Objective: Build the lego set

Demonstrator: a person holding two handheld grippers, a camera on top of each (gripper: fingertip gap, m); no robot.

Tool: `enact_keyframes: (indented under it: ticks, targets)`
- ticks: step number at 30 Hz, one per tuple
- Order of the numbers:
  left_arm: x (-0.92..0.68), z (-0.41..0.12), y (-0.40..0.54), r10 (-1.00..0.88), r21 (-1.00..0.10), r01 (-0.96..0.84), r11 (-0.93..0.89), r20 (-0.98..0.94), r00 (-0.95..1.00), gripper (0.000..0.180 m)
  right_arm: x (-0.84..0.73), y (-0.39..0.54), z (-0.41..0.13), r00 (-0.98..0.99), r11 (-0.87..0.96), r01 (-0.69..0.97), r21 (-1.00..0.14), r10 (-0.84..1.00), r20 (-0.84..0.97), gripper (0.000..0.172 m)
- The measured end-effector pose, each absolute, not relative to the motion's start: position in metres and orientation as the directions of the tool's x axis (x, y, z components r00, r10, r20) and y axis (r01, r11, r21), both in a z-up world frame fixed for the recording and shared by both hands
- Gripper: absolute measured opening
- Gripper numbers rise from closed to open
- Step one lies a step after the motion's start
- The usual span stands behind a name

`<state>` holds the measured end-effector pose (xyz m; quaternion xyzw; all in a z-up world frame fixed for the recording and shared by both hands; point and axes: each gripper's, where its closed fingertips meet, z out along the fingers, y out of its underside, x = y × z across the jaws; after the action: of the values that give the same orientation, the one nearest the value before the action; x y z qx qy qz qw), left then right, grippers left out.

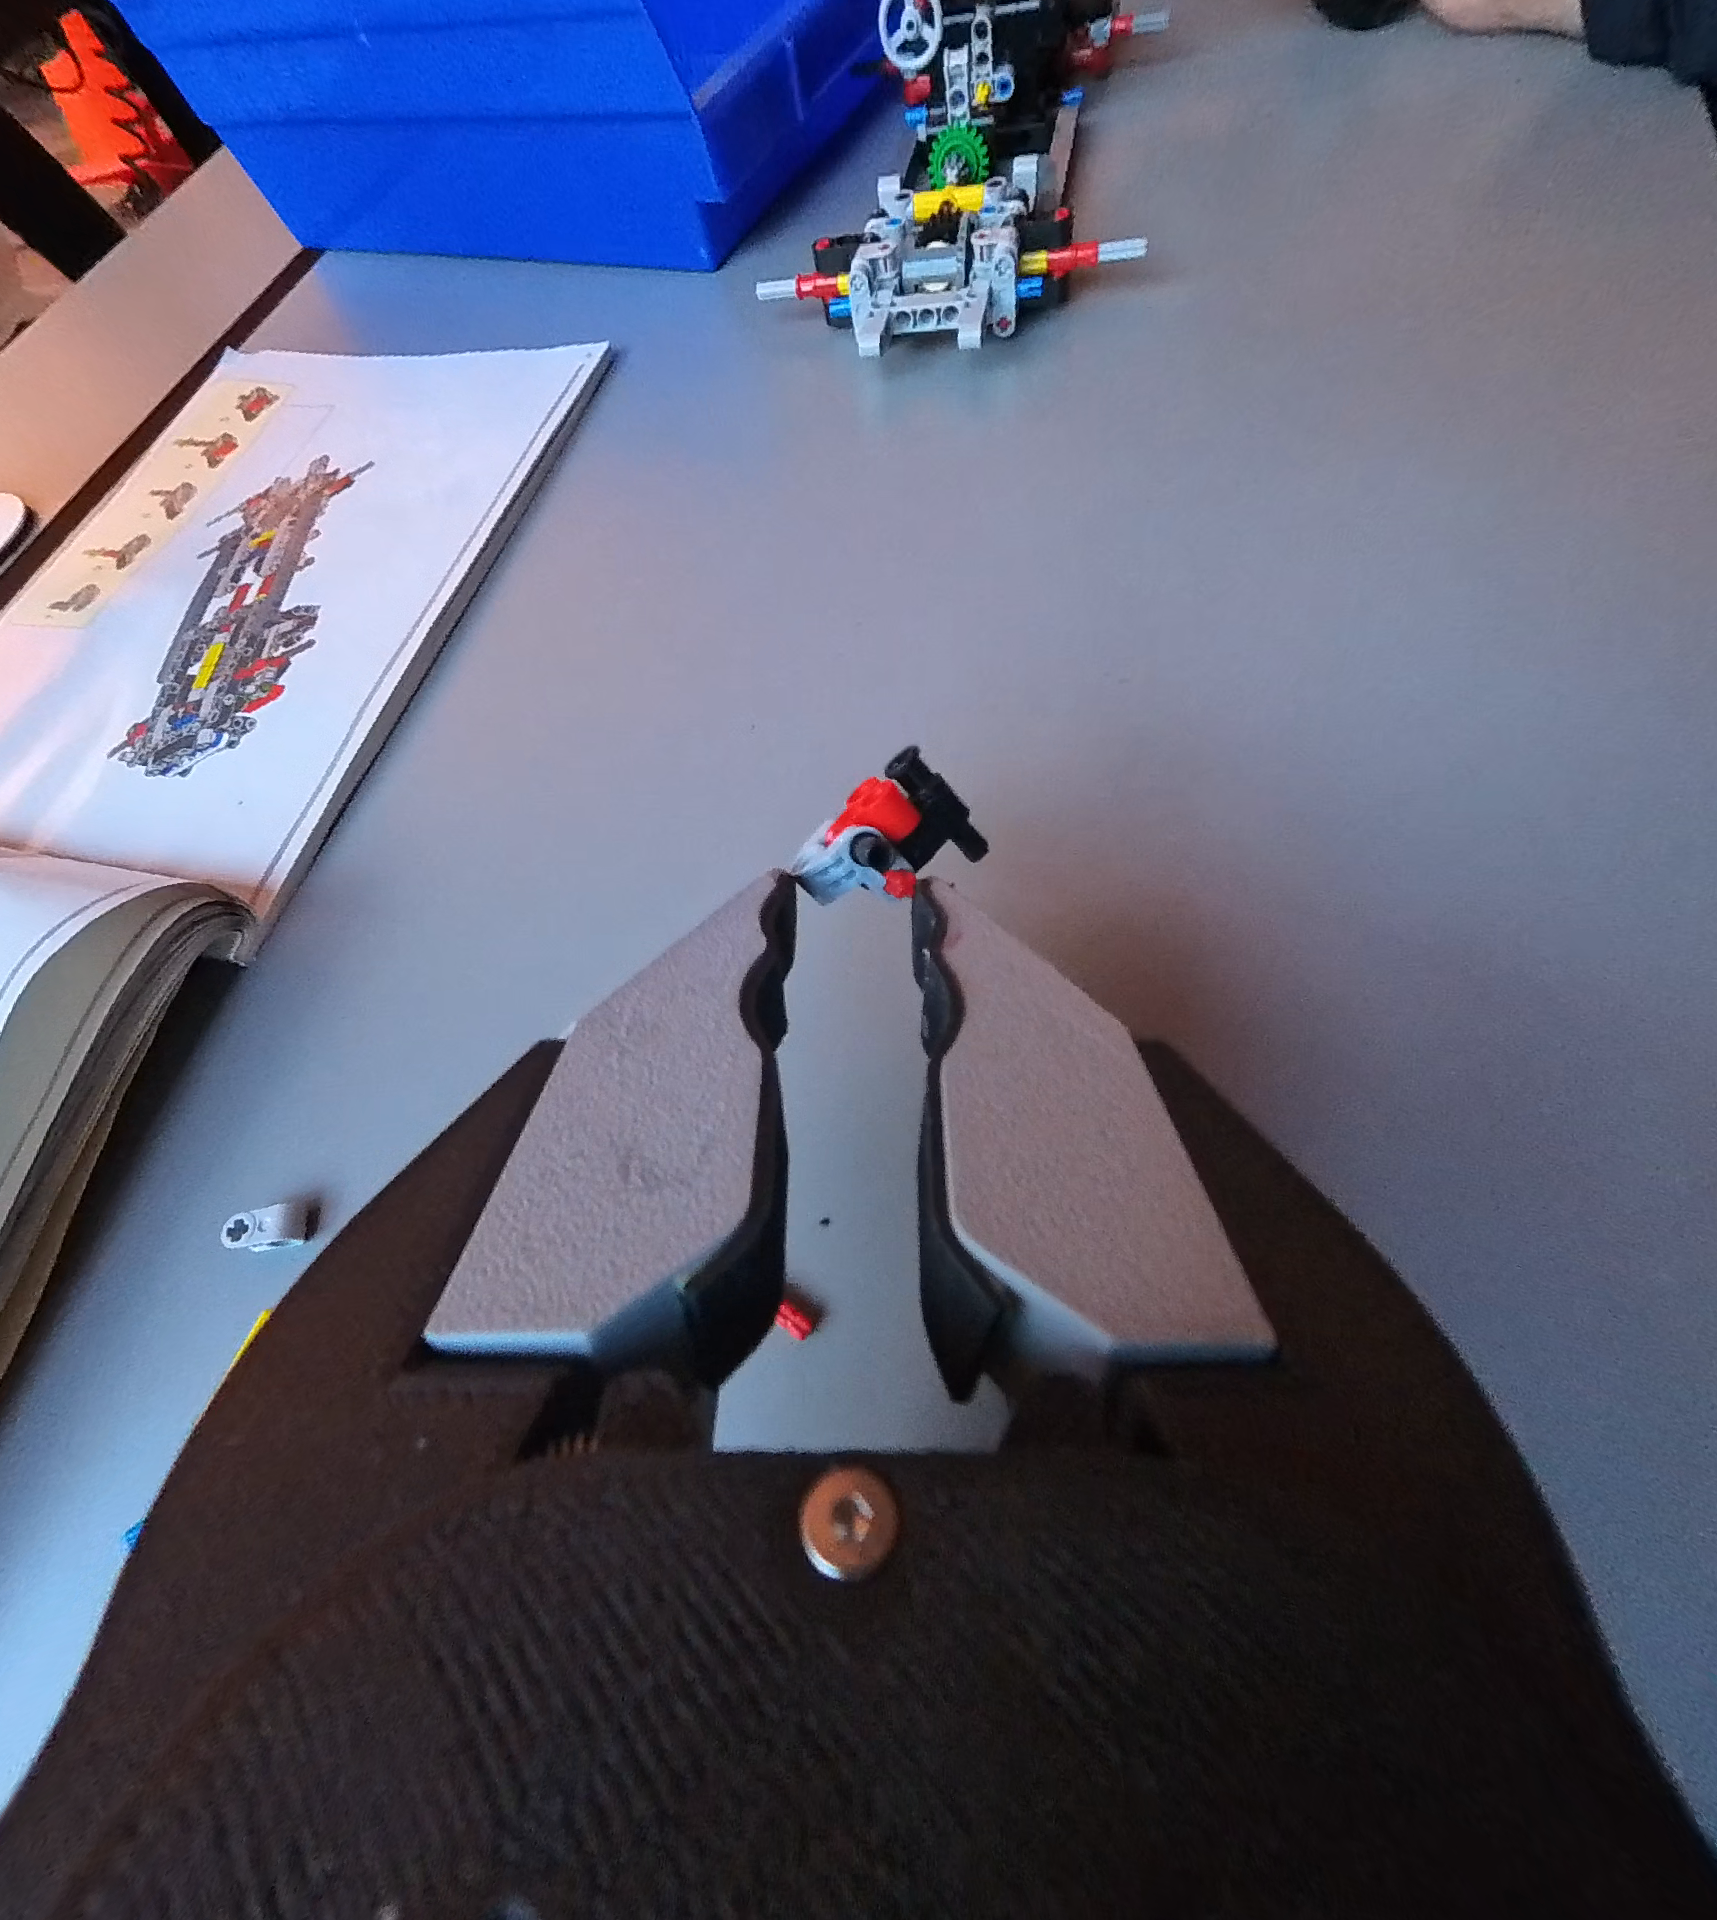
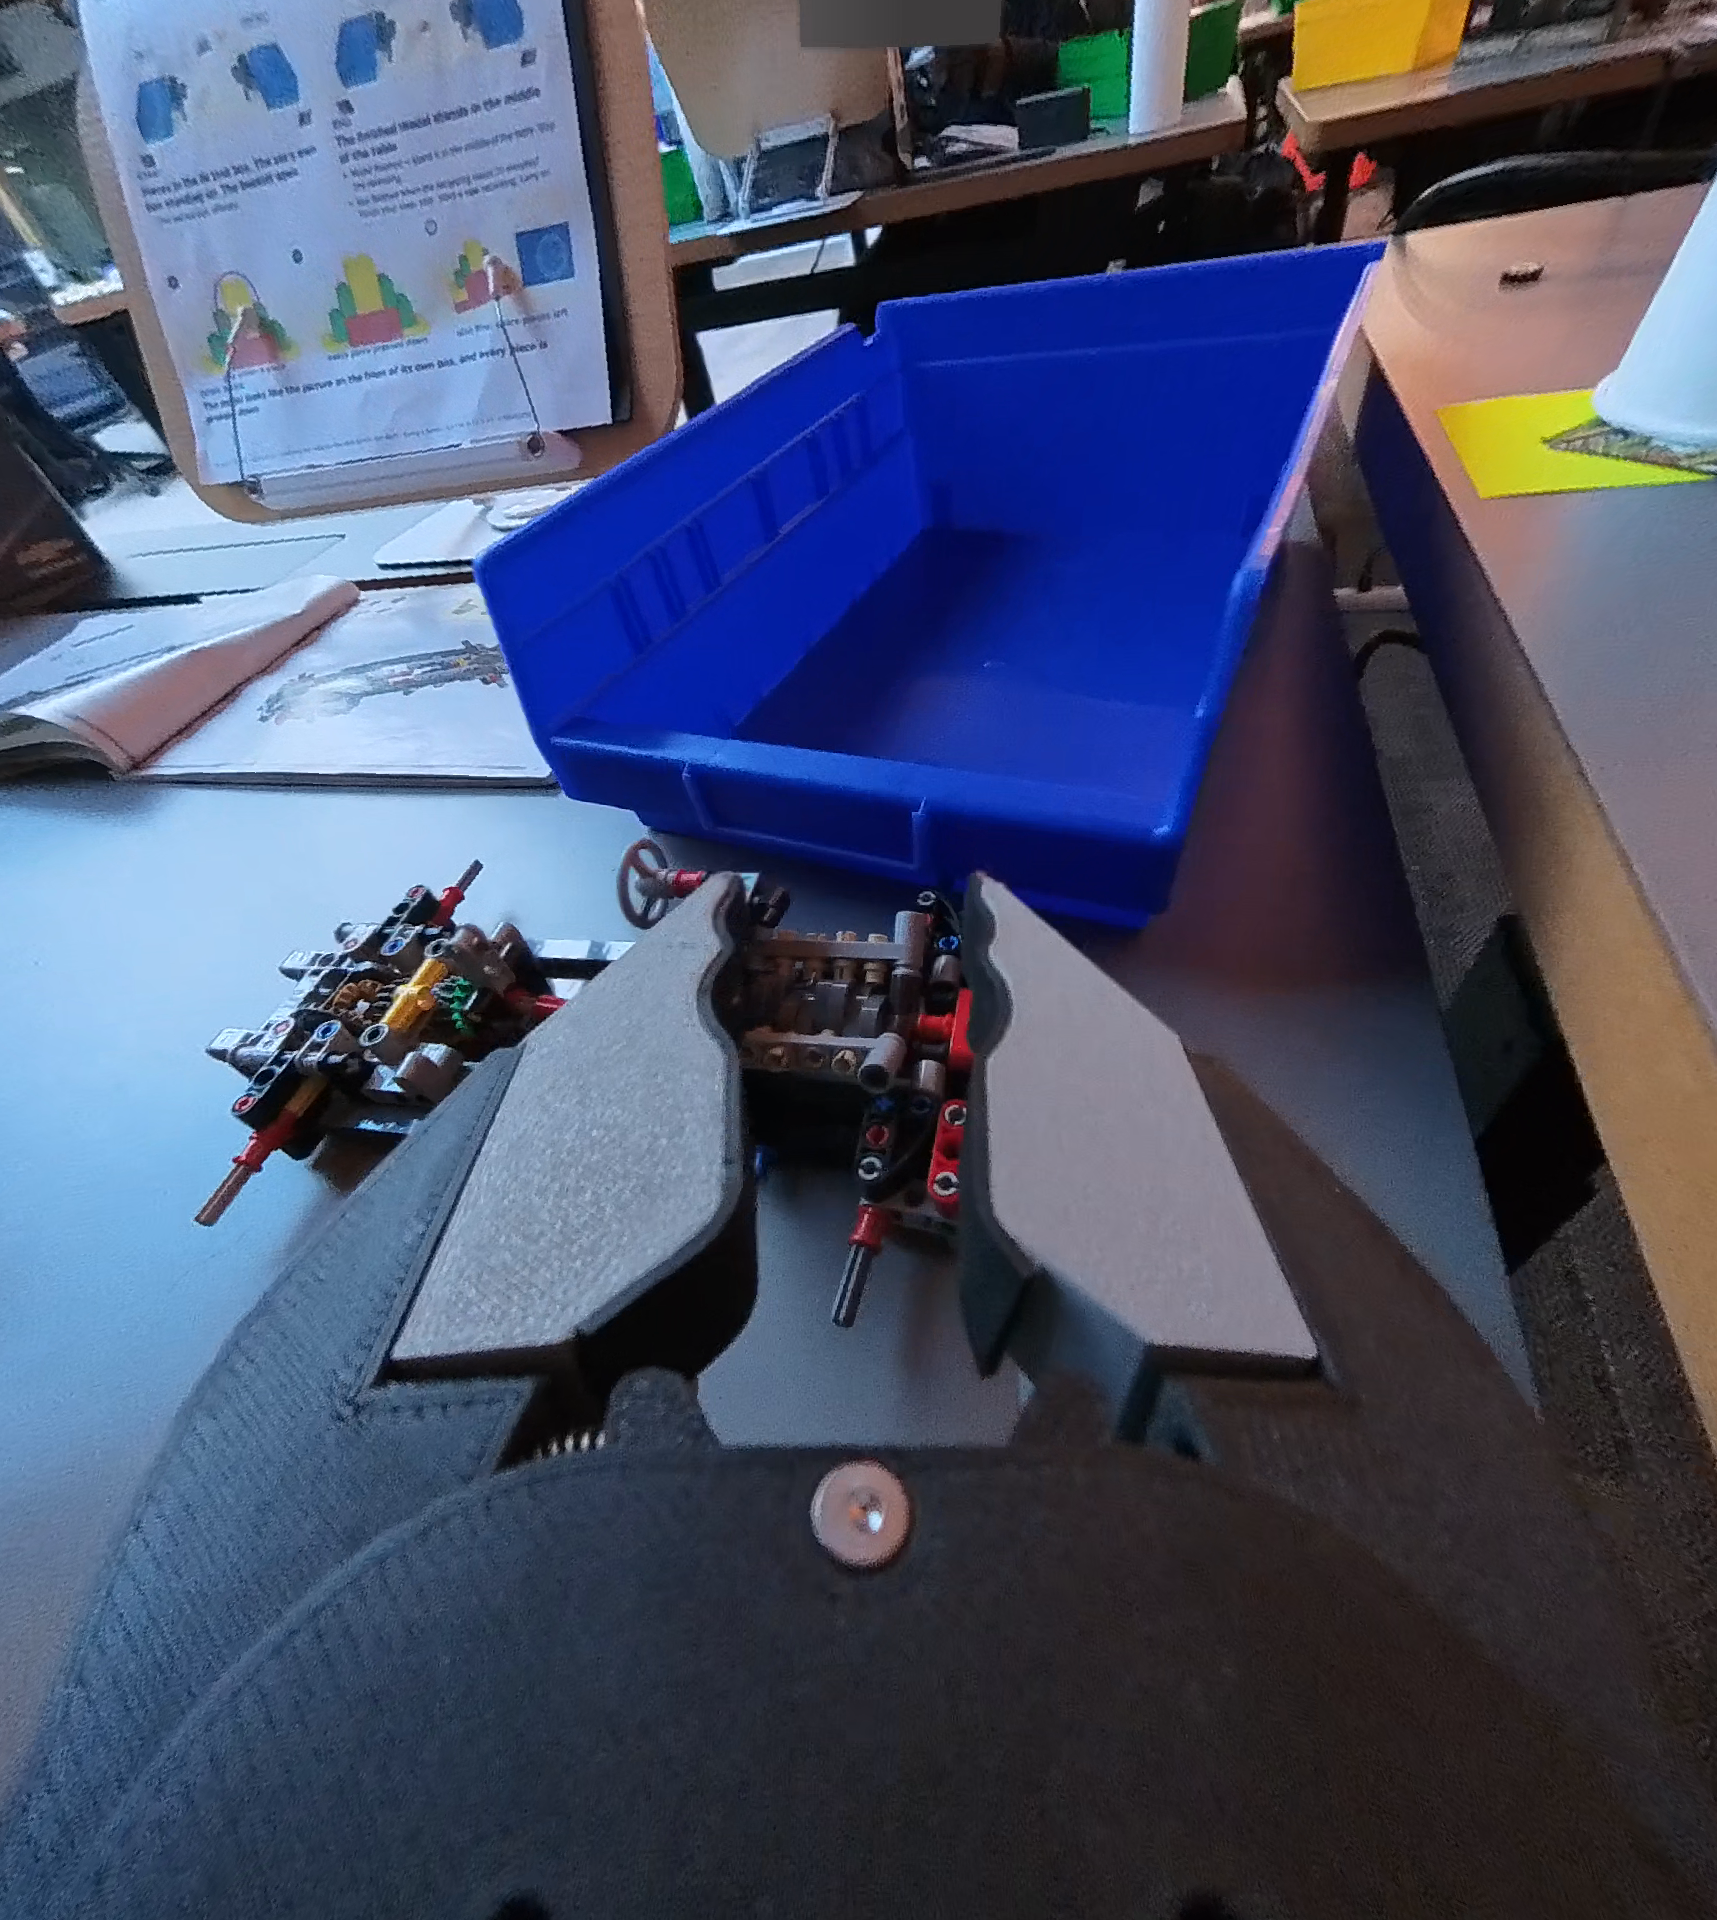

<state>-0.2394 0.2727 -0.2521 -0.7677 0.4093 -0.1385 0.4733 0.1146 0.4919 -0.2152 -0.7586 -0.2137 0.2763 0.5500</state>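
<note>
Left tongs [image 1: 854, 883] pinch a small grey, red and black brick piece [image 1: 885, 831] mid-frame; right tongs [image 2: 849, 904] straddle the brick chassis [image 2: 833, 1018], contact unclear, blue bin [image 2: 937, 644] behind

The left gripper [image 1: 854, 883] is held low and level over the table, its fingertips pinched on a small grey, red and black brick piece [image 1: 885, 831], while the right gripper [image 2: 849, 956] tilts downward with its jaws straddling a brick-built chassis [image 2: 833, 1018]
</note>
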Motion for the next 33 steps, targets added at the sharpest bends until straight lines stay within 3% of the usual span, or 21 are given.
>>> enact_keyframes:
  ticks: [9, 25, 33]
  targets:
    - [-0.241, -0.252, 0.274, -0.756, -0.843, -0.486, -0.231, -0.16, 0.635, 0.02, 0.13, 0.496, -0.218, 0.802, -0.317, 0.009, -0.949, 0.569, -0.182, 0.022]
    - [-0.24, -0.264, 0.278, -0.733, -0.78, -0.569, -0.259, -0.224, 0.642, 0.02, 0.138, 0.502, -0.229, 0.832, -0.392, 0.008, -0.92, 0.513, -0.211, 0.025]
    - [-0.254, -0.251, 0.278, -0.69, -0.809, -0.499, -0.312, -0.169, 0.704, 0.02, 0.127, 0.502, -0.249, 0.832, -0.46, 0.133, -0.878, 0.532, -0.153, 0.025]
